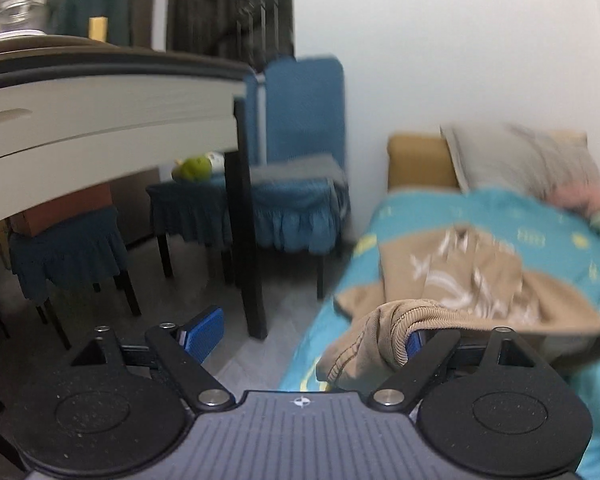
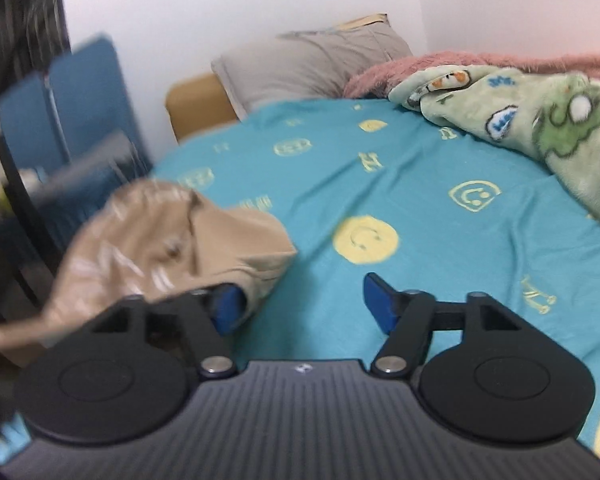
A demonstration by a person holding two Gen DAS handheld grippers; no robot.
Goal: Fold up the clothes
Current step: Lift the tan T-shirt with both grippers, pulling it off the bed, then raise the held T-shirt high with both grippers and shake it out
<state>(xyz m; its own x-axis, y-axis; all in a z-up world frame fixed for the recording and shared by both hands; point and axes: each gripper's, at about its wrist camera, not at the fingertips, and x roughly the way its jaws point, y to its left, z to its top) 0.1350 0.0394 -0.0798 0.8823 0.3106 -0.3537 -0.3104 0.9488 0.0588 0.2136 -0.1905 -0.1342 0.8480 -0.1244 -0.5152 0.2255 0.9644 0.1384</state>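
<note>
Left gripper (image 1: 308, 334) jaws spread wide, nothing pinched: ribbed hem of the tan garment (image 1: 460, 280) draped over the right pad only, left pad bare over the floor. Right gripper (image 2: 304, 306) jaws parted, no grip: tan cloth lying against and partly over the left pad, right pad clear above the turquoise bedsheet (image 2: 420, 168). Garment bunched and blurred at the bed's near-left edge on the sheet, well apart from the grey pillow (image 2: 312, 64) and the green blanket (image 2: 540, 120) at the far side.
</note>
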